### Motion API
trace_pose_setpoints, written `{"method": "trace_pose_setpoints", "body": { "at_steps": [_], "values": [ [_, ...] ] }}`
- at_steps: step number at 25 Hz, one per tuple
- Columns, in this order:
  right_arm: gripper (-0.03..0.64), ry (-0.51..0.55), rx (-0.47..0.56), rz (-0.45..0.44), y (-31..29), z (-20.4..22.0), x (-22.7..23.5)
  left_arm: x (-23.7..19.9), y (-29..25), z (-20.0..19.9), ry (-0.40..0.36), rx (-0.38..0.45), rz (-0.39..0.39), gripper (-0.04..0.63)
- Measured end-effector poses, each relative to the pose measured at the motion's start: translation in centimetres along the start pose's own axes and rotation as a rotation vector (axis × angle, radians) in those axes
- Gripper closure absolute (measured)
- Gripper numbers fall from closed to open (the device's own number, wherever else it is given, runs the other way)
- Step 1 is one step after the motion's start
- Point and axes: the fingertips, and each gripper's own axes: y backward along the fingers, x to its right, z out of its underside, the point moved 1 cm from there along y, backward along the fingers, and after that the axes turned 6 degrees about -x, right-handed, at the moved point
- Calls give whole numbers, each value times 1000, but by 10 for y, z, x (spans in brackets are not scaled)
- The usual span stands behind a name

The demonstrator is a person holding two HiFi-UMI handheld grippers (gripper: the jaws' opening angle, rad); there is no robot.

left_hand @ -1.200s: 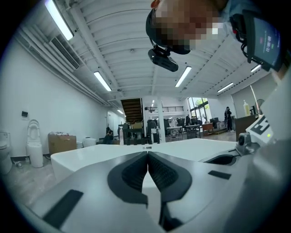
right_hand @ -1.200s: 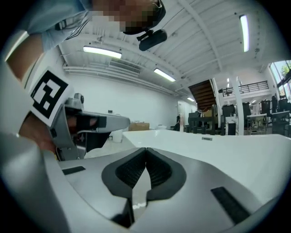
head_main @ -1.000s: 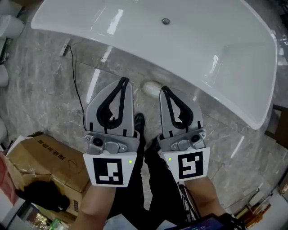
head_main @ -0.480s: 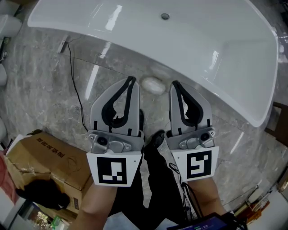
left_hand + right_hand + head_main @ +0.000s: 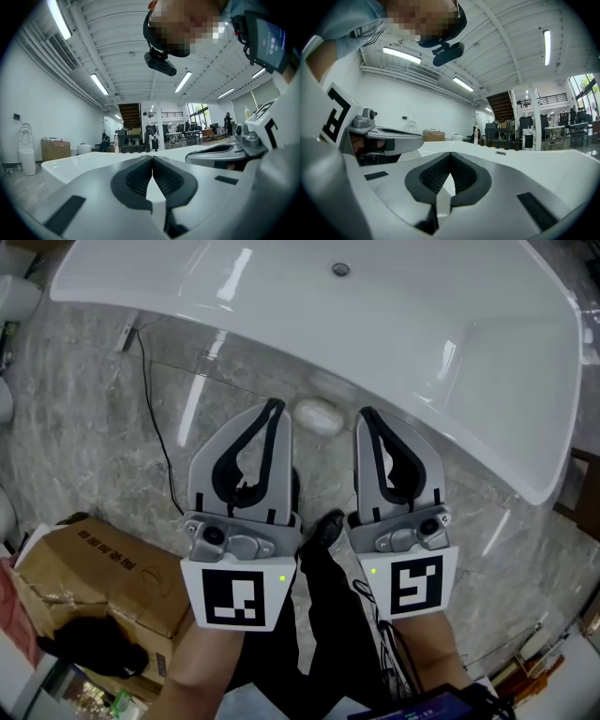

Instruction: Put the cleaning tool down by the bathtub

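A pale oval cleaning tool point(image 5: 319, 415) lies on the marble floor right against the white bathtub point(image 5: 281, 315). Neither gripper touches it. My left gripper point(image 5: 275, 408) hovers just left of it, jaws shut and empty. My right gripper point(image 5: 365, 415) hovers just right of it, also shut with nothing between the pads. In the left gripper view the left gripper point(image 5: 152, 157) points level over the bathtub rim point(image 5: 79, 161). The right gripper view shows the right gripper point(image 5: 450, 153) closed before the bathtub point(image 5: 543, 164). The tool is hidden in both gripper views.
A torn cardboard box point(image 5: 103, 568) sits on the floor at the lower left. A black cable point(image 5: 155, 409) runs from a white plug point(image 5: 126, 335) near the tub across the marble. The person's black shoe point(image 5: 323, 526) shows between the grippers. The tub's drain point(image 5: 340, 269) is at the top.
Both grippers have moved a little forward toward the tub and slightly apart, then held still. The tool lies where it was.
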Motion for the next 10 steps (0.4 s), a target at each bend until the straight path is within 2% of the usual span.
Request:
{"method": "trace_pose_setpoints", "body": {
  "at_steps": [10],
  "values": [
    [604,-4,7,5,-2,4,9,6,-10,4,-4,-9,9,578]
  ]
}}
